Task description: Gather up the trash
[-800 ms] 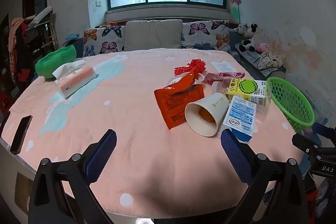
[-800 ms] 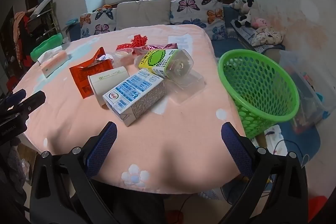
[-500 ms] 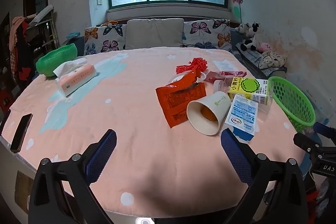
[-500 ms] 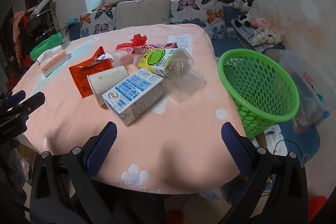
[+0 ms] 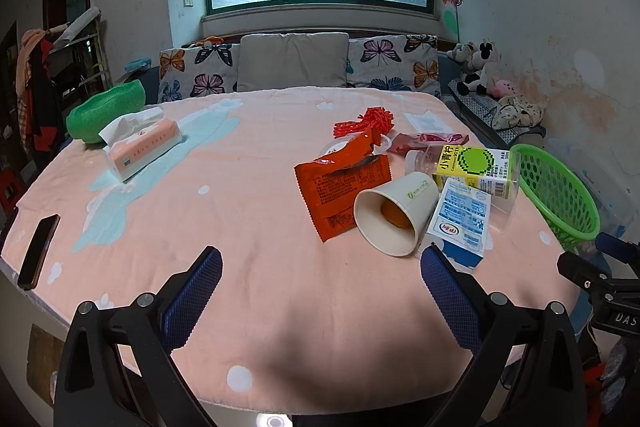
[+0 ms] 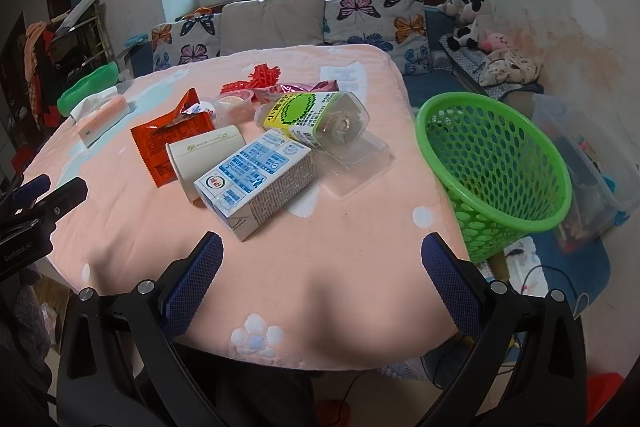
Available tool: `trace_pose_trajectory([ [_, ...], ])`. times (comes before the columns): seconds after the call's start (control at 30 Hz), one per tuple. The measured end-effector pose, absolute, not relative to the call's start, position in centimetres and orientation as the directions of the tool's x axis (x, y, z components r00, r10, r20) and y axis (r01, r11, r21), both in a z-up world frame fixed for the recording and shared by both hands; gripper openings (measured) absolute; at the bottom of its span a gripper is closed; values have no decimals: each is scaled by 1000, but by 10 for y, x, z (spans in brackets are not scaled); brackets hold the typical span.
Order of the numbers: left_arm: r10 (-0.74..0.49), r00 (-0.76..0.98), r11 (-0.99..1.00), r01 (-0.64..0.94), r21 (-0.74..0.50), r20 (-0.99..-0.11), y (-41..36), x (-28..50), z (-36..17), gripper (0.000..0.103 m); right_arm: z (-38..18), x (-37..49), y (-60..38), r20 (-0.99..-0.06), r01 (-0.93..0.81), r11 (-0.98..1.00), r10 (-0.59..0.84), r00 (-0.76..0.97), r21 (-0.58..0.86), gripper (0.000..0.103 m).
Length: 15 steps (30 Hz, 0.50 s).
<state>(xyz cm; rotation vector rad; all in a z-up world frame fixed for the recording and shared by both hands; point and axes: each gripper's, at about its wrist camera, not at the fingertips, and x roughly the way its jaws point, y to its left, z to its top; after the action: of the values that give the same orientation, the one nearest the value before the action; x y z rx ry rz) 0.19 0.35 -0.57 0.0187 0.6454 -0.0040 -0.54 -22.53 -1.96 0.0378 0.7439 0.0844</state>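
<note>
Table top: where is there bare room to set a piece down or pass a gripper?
Free: the near strip of table before the paper cup, and the wide middle between the tissue pack and the orange wrapper. Crowded: the cluster of milk carton and bottle beside the green basket.

Left tongs (image 5: 320, 291): jaws spread wide, nothing between the blue pads (image 5: 192, 293), tilted downward. Its black body also shows at the left edge of the right wrist view.

Right tongs (image 6: 322, 287): jaws likewise spread wide and empty, pads (image 6: 450, 287) clear of everything, tilted downward. Its tips show at the right edge of the left wrist view.
</note>
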Motion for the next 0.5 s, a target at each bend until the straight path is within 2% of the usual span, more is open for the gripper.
trace_pose_trajectory([
  [0.5,1,795,1000,12,18,-606,1,4,-8,96,-22,-4,-223,-678,-65,996,92,729,65,99],
])
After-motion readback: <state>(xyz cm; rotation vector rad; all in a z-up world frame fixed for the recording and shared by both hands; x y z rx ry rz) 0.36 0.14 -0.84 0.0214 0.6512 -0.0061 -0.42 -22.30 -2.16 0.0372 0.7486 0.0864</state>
